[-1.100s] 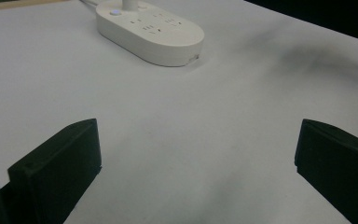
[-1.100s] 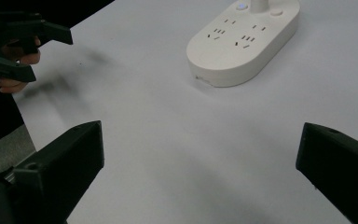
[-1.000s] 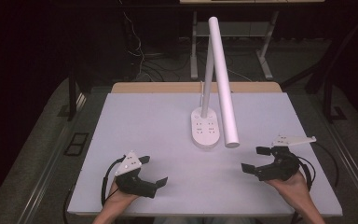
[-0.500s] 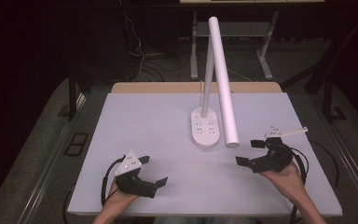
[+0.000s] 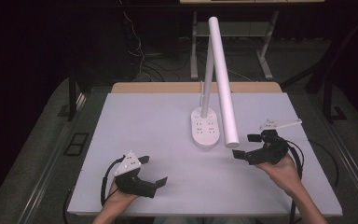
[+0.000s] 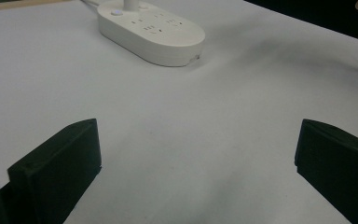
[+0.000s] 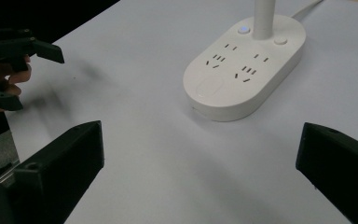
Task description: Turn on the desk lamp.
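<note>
A white desk lamp stands on the desk (image 5: 158,126), its oval base (image 5: 205,130) set a little right of the middle and toward the far edge. The base carries several sets of socket slots on its top, plus a small lit button and a plain round button beside the foot of the stem (image 5: 208,81). The stem rises from the far end of the base, and the long white tube head (image 5: 223,77) slopes down from the top toward the near side, its round end hanging just right of the base. A white cord leaves the base at its far end.

The left gripper (image 5: 153,174) sits near the desk's near edge, left of centre, held in the left hand (image 5: 119,197) with its jaws spread wide and nothing between them; the grey three-cornered plate on top faces up. In the left gripper view its two black jaws frame bare desk surface, with the base (image 6: 151,29) well beyond them.

The right gripper (image 5: 245,146) is held by the right hand (image 5: 284,172) toward the right edge, just beside the tube's lower end without touching it, jaws wide apart and empty, pointing left at the base. In the right gripper view the base (image 7: 244,65) lies between and beyond the jaws, and the left gripper (image 7: 28,74) appears at the upper left
</note>
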`<state>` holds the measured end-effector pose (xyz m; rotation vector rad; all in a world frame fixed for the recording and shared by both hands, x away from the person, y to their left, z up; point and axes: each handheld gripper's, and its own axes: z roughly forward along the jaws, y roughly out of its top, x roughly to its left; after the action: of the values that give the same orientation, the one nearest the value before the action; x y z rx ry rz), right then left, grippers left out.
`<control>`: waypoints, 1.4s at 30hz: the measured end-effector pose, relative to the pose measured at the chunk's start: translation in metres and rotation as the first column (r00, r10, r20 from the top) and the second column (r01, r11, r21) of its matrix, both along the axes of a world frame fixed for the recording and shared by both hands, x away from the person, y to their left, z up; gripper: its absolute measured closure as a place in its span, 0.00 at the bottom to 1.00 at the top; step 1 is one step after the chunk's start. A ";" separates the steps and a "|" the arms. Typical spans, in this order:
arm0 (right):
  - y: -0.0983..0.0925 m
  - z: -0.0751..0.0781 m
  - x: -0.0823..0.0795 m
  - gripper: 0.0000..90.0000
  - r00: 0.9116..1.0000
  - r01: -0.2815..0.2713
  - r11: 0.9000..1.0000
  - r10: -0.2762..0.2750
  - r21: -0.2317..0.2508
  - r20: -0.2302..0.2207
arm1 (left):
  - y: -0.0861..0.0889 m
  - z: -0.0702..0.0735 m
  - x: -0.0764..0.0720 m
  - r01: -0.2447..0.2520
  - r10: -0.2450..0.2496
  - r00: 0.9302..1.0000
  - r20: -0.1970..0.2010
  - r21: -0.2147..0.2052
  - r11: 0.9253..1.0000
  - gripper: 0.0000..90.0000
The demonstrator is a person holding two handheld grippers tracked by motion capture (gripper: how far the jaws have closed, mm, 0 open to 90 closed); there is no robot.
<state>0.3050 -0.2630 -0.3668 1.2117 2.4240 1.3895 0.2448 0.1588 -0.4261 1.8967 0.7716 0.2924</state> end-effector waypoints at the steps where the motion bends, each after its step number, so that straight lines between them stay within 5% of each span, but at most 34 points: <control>1: 0.000 0.000 0.002 0.00 1.000 0.001 1.000 -0.001 0.001 0.001 | 0.000 0.000 0.000 0.001 -0.001 1.000 0.000 0.000 1.000 0.00; 19: 0.015 0.013 0.038 0.00 1.000 -0.001 1.000 0.001 -0.013 -0.003 | 0.000 0.000 0.000 0.001 -0.001 1.000 -0.001 0.000 1.000 0.00; 42: 0.035 0.009 0.087 0.00 0.999 0.037 0.999 -0.037 -0.015 -0.025 | 0.001 0.000 0.000 0.001 -0.001 1.000 0.001 -0.005 1.000 0.00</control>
<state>0.3917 -0.2279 -0.3576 1.2718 2.4115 1.3522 0.2446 0.1594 -0.4256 1.8925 0.7695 0.2909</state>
